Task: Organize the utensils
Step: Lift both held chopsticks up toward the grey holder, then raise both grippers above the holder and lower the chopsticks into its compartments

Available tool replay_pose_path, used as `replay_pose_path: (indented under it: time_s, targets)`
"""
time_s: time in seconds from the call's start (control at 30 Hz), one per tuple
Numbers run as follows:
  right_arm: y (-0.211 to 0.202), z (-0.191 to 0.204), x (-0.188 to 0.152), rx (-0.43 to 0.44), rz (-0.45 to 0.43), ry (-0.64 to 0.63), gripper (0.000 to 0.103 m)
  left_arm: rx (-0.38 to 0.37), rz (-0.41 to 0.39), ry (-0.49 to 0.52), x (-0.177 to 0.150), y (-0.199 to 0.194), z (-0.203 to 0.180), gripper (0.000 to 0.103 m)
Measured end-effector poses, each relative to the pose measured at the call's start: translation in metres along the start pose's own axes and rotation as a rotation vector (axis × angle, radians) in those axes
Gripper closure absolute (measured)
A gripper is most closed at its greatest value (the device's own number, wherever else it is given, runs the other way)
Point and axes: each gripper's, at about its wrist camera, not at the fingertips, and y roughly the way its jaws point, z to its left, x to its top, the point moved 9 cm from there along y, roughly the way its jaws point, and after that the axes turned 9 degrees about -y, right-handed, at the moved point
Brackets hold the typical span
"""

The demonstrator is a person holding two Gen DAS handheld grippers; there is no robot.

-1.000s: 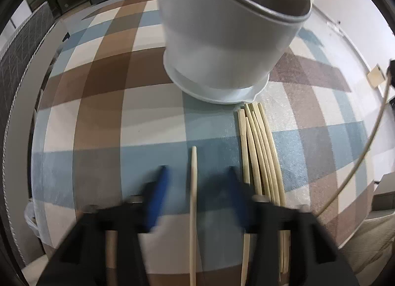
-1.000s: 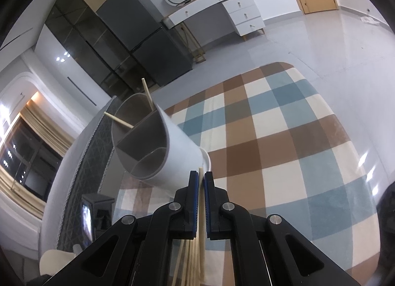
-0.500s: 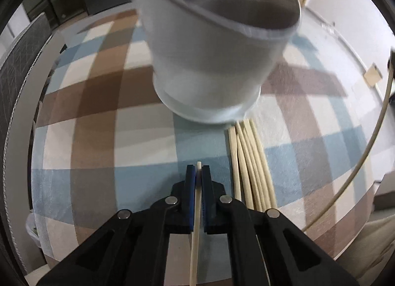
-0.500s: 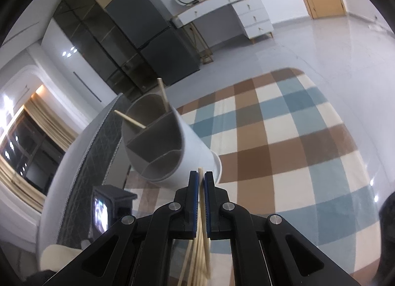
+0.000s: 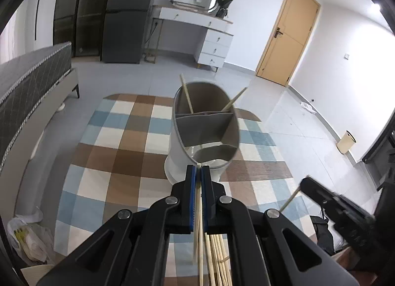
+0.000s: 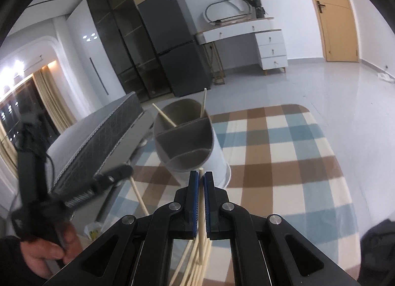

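Observation:
A grey divided utensil holder [image 5: 205,135] stands on the checked tablecloth [image 5: 123,152], with two chopsticks [image 5: 186,93] in its far compartment. It also shows in the right wrist view [image 6: 190,143]. My left gripper [image 5: 198,170] is shut on a chopstick [image 5: 197,217] and holds it above the table, just before the holder's near rim. My right gripper [image 6: 201,175] is shut on another chopstick [image 6: 202,202], also lifted near the holder. Several loose chopsticks [image 5: 217,261] lie on the cloth below.
A grey quilted bed [image 5: 27,81] runs along the left. A plastic bag [image 5: 27,239] lies on the floor by the table's left edge. A fridge [image 6: 170,41], a white desk [image 5: 197,31] and a door [image 5: 286,31] stand at the back.
My left gripper closed on the lone chopstick on the cloth and lifted it up, tilting toward the holder's top. My right gripper rose too, keeping its chopstick.

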Motion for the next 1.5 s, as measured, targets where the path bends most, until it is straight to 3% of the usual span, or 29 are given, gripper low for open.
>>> replay_pose_path:
  time_s: [0.2, 0.6, 1.0, 1.27, 1.5]
  targets:
    - [-0.016, 0.006, 0.001, -0.038, -0.04, -0.018, 0.099, 0.038, 0.01, 0.072, -0.006, -0.005, 0.003, 0.103]
    - [-0.033, 0.013, 0.036, -0.02, -0.106, -0.034, 0.099, 0.043, 0.022, 0.074, 0.014, -0.026, 0.003, 0.103]
    - [-0.035, 0.022, 0.129, -0.006, -0.178, -0.167, 0.099, -0.037, -0.089, 0.057, 0.103, -0.055, -0.023, 0.103]
    - [-0.014, 0.032, 0.203, -0.012, -0.23, -0.253, 0.099, -0.111, -0.132, 0.028, 0.16, -0.027, -0.033, 0.103]
    - [0.027, 0.041, 0.225, -0.03, -0.247, -0.35, 0.099, -0.111, -0.172, 0.003, 0.19, 0.001, -0.016, 0.103]
